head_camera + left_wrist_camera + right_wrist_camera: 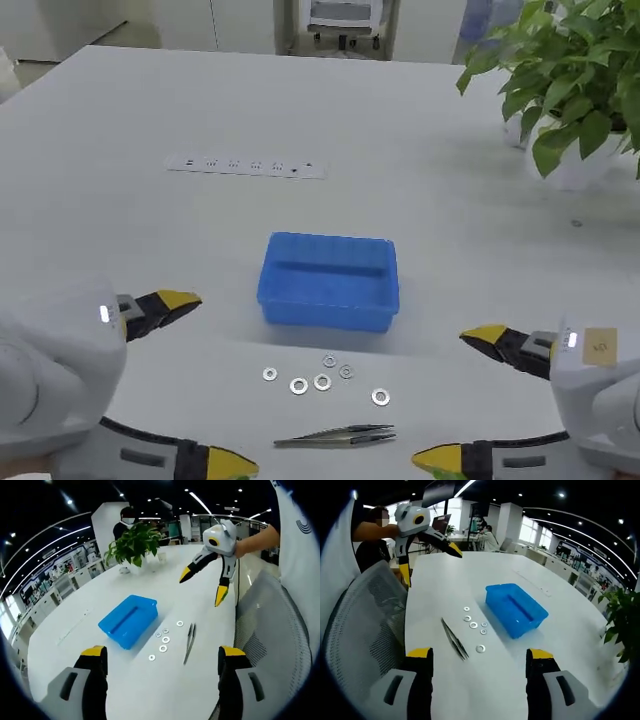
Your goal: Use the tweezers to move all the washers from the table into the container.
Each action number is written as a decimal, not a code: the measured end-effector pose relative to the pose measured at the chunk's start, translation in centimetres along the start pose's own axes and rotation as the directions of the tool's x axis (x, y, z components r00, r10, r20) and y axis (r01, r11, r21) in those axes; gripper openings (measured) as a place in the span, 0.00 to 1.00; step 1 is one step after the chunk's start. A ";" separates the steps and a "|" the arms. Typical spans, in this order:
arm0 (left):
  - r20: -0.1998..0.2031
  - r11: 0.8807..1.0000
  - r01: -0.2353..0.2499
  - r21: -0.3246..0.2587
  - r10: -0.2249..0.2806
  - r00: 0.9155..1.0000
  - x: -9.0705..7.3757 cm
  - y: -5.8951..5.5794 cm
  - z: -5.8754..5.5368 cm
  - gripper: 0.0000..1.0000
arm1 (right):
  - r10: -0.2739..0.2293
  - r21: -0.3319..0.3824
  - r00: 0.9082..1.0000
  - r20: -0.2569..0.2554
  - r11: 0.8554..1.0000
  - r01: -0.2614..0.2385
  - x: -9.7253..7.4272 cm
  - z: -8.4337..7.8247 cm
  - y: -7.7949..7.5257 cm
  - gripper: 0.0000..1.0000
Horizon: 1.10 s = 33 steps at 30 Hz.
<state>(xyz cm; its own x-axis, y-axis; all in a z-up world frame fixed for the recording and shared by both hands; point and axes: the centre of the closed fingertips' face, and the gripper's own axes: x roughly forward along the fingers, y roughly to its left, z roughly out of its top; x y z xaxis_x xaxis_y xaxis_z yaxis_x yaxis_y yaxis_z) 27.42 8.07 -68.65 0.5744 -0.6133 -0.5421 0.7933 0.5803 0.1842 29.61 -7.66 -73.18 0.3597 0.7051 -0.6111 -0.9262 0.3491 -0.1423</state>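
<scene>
A blue container sits mid-table, with nothing visible inside it. Several metal washers lie scattered on the white table just in front of it. Closer to me, the silver tweezers lie flat on the table. My left gripper hovers open at the lower left, apart from everything. At the lower right my right gripper is open too, holding nothing. From the left gripper I see the container, washers, tweezers and right gripper. The right gripper faces the tweezers and washers.
A white power strip lies beyond the container. A potted plant stands at the far right. A grey mesh chair is at the table's near edge. Open tabletop surrounds the container on both sides.
</scene>
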 end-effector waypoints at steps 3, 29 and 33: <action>-0.017 0.993 -0.048 0.106 0.050 0.999 -0.5 0.6 1.0 0.96 | 0.001 -0.012 1.000 0.004 1.000 -0.001 0.5 0.2 -0.1 0.76; -0.055 0.994 -0.054 0.094 0.059 0.997 -1.1 0.0 0.5 0.96 | 0.025 -0.004 0.999 -0.036 1.000 -0.025 0.2 -0.9 0.0 0.78; -0.037 0.994 -0.080 0.077 0.083 0.996 -1.7 0.7 0.8 0.96 | 0.025 -0.009 0.999 -0.039 1.000 -0.025 0.2 -0.4 0.0 0.77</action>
<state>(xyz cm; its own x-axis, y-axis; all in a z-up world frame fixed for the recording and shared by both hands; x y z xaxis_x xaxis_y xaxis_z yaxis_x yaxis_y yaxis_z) 27.17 9.09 -66.98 0.6306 -0.5430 -0.5546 0.7579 0.5848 0.2892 29.63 -7.78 -73.63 0.3319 0.6888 -0.6445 -0.9359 0.3258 -0.1338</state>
